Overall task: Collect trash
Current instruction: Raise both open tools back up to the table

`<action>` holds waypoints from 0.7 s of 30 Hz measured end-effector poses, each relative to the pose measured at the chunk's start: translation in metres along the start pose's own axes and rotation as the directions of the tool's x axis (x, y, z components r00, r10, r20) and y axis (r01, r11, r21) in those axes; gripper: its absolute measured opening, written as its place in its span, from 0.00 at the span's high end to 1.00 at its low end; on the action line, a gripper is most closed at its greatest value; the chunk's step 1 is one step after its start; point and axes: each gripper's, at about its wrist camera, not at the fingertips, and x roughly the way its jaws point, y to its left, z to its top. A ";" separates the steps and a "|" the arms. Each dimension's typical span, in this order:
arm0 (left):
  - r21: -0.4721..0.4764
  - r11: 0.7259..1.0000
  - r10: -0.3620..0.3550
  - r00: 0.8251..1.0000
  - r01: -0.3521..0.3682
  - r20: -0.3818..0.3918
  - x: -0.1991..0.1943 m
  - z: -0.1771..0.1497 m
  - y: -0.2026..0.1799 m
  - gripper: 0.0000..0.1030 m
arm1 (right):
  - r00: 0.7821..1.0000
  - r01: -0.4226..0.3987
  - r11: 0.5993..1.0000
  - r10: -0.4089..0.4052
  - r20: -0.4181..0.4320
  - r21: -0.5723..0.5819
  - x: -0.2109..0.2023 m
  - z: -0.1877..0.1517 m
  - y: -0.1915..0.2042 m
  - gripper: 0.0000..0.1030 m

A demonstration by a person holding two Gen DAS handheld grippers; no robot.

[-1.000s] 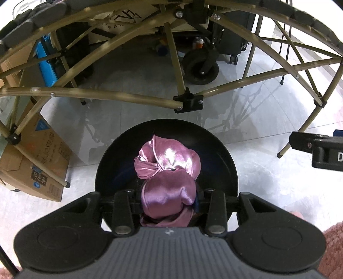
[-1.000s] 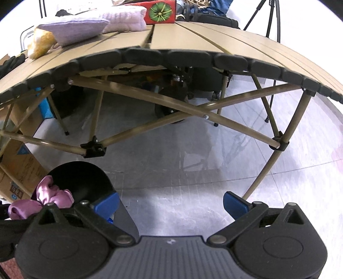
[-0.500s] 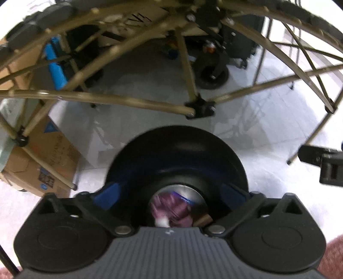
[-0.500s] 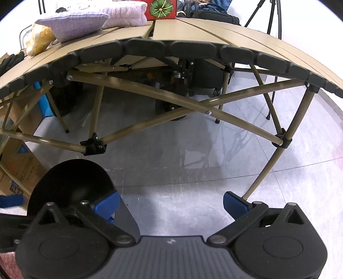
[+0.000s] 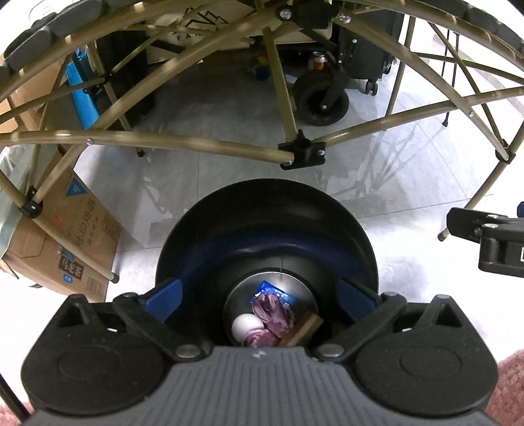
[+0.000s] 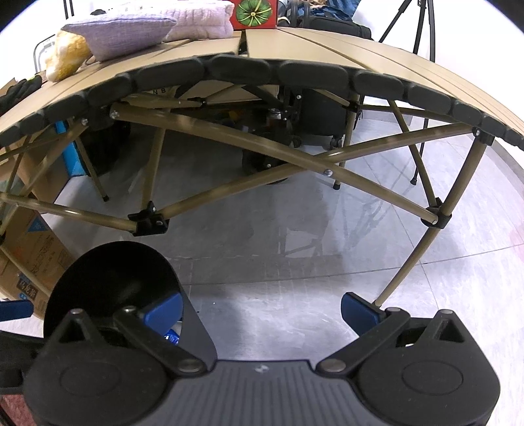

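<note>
With its blue pads spread wide and nothing between them, the left gripper (image 5: pixel 258 296) hangs directly over the mouth of the black bin (image 5: pixel 203 236), likely because that is the drop spot for collected trash. Purple crumpled cloth (image 5: pixel 271 314) lies at the bin's bottom, well below the pads, beside a white egg-like ball (image 5: pixel 246 326), a blue wrapper (image 5: pixel 273 290) and a brown card piece (image 5: pixel 304 329); writing on the wrapper is too small to read. Judged from this, the drop for this item looks done.

The right gripper (image 6: pixel 260 309) is also spread, nothing between its blue pads, parked over bare floor just right of the bin, probably waiting its turn. From the left view it shows as a black block at the right edge with a white letter cut off by the frame.

Further out, a cardboard box (image 5: pixel 68 242) sits on the floor left of the bin under the table frame; it carries Chinese characters, readable as 乌龙茶 on the dark label, plus a blue logo. Behind the frame (image 5: pixel 196 144) another box shows a mountain line logo with letters "FAN", the rest hidden.

Farthest, on the folding table (image 6: pixel 327 49): lilac pillow (image 6: pixel 121 28), pink folded cloth (image 6: pixel 203 21), yellow fluffy thing (image 6: pixel 65 55), red box with green flower print (image 6: pixel 253 13). No text legible there.
</note>
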 end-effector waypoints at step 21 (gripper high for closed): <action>0.019 1.000 -0.017 0.996 0.019 -0.083 0.003 -0.006 -0.005 0.00 | 1.000 -0.005 1.000 0.005 -0.004 -0.009 0.001 -0.001 0.001 0.00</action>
